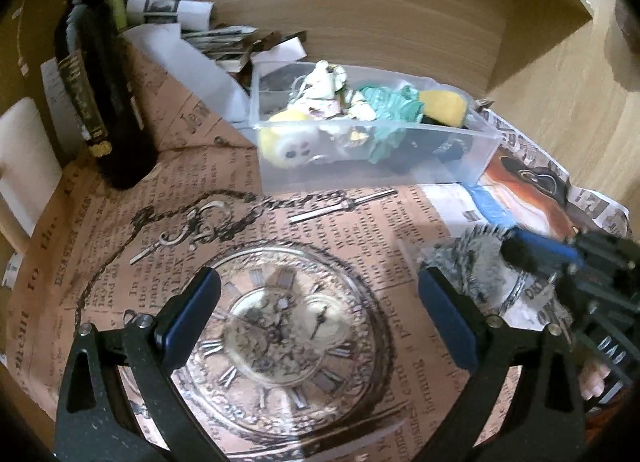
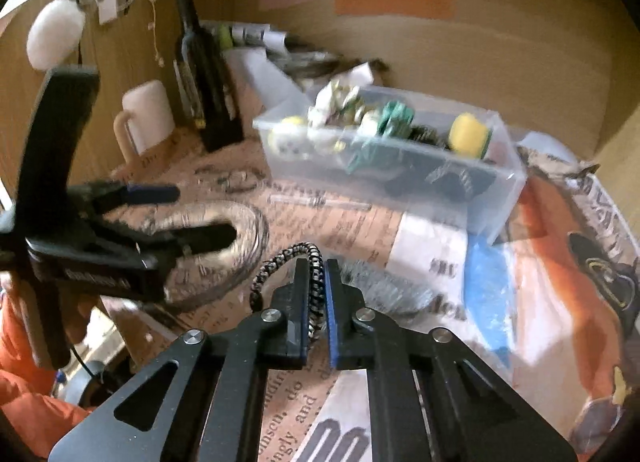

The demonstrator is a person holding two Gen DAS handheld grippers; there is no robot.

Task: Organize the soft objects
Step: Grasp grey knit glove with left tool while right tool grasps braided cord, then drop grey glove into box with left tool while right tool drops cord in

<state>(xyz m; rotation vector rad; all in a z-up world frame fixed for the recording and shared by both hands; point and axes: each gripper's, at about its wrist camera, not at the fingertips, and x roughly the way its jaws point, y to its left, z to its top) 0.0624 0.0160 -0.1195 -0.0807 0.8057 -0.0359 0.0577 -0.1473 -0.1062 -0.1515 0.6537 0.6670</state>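
Observation:
A clear plastic bin (image 1: 448, 168) (image 2: 496, 198) holds soft toys: a yellow-and-white plush (image 1: 286, 142) (image 2: 286, 142), a teal plush (image 1: 394, 108) (image 2: 394, 116), a yellow pad (image 1: 444, 104) (image 2: 466, 134). My right gripper (image 2: 319, 262) is shut on a black-and-white braided cord loop (image 2: 280, 262), with a grey fuzzy item (image 2: 380, 286) (image 1: 476, 258) just behind it. It shows at the right of the left wrist view (image 1: 536, 254). My left gripper (image 1: 320, 286) is open and empty over the clock-print paper; it also shows in the right wrist view (image 2: 192, 214).
A dark bottle (image 1: 100, 94) (image 2: 204, 78) stands at the back left beside a white mug (image 2: 148, 114). Rolled papers (image 1: 172, 10) lie behind the bin. Printed newspaper sheets (image 1: 280, 322) cover the surface. Wooden walls (image 1: 400, 22) enclose the back and right.

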